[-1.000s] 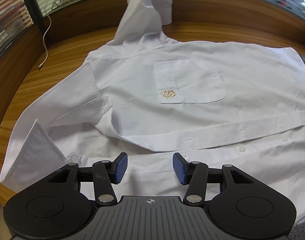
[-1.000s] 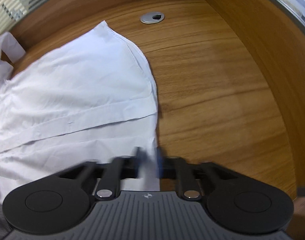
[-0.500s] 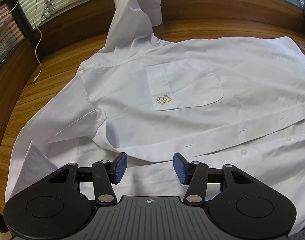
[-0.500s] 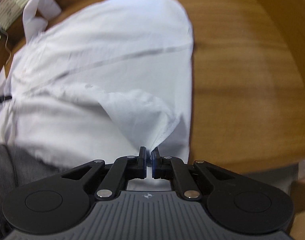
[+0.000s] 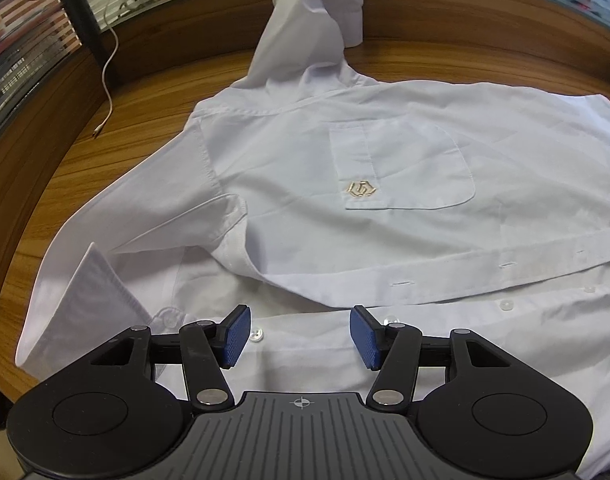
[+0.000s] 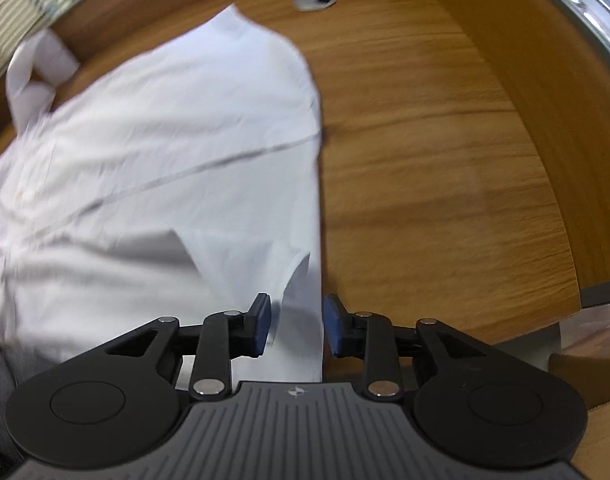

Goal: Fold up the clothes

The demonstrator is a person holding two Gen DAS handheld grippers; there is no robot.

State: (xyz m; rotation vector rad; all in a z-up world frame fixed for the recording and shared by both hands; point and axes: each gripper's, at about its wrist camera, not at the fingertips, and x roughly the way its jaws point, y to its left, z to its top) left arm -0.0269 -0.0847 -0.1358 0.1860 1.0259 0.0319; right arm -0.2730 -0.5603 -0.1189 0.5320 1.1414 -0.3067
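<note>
Opening over the white shirt (image 5: 385, 168): left gripper (image 5: 301, 336) spread, right gripper (image 6: 297, 328) parting astride its hem, unpinched.

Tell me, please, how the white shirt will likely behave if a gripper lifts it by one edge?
The white shirt will probably drape limply: its sleeve sags in soft folds against the wall. It seems light, being thin cloth. The smooth hem corner may slip from the pads of the opening right gripper.
</note>
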